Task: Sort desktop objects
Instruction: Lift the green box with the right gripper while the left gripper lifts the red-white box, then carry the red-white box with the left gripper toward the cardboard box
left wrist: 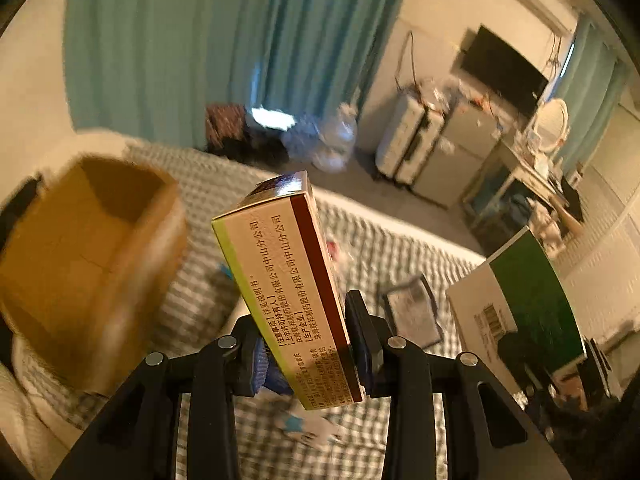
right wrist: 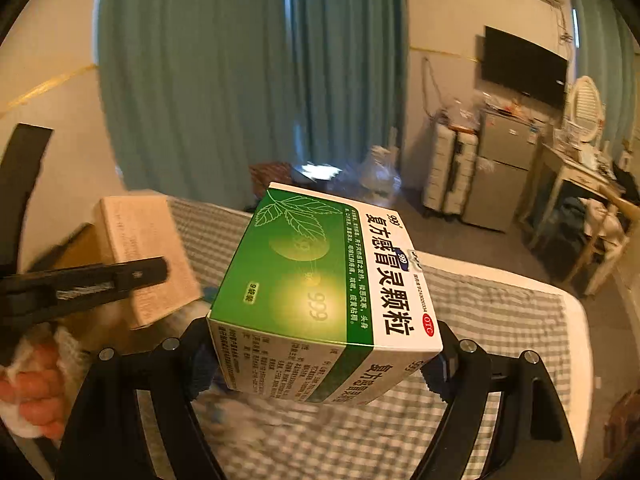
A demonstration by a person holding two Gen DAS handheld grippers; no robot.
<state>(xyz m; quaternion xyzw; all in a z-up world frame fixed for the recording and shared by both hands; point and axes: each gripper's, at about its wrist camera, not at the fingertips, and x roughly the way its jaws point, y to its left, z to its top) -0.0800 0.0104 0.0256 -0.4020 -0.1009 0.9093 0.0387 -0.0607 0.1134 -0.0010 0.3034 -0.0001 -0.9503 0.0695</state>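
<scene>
My left gripper (left wrist: pixel 308 354) is shut on a slim cream medicine box (left wrist: pixel 286 280) with a maroon stripe, held tilted in the air above the checked cloth. My right gripper (right wrist: pixel 320 364) is shut on a larger green and white medicine box (right wrist: pixel 324 292), also held off the surface. The green box shows at the right of the left wrist view (left wrist: pixel 520 304), and the cream box with the left gripper (right wrist: pixel 132 276) shows at the left of the right wrist view. An open brown cardboard box (left wrist: pixel 88 248) sits to the left of the left gripper.
A green-and-white checked cloth (right wrist: pixel 480 340) covers the surface below. A small framed dark item (left wrist: pixel 412 312) and small packets (left wrist: pixel 304 428) lie on it. Beyond are teal curtains (right wrist: pixel 224 80), suitcases (right wrist: pixel 452 168), a small fridge (right wrist: pixel 500 168), a TV and a cluttered desk.
</scene>
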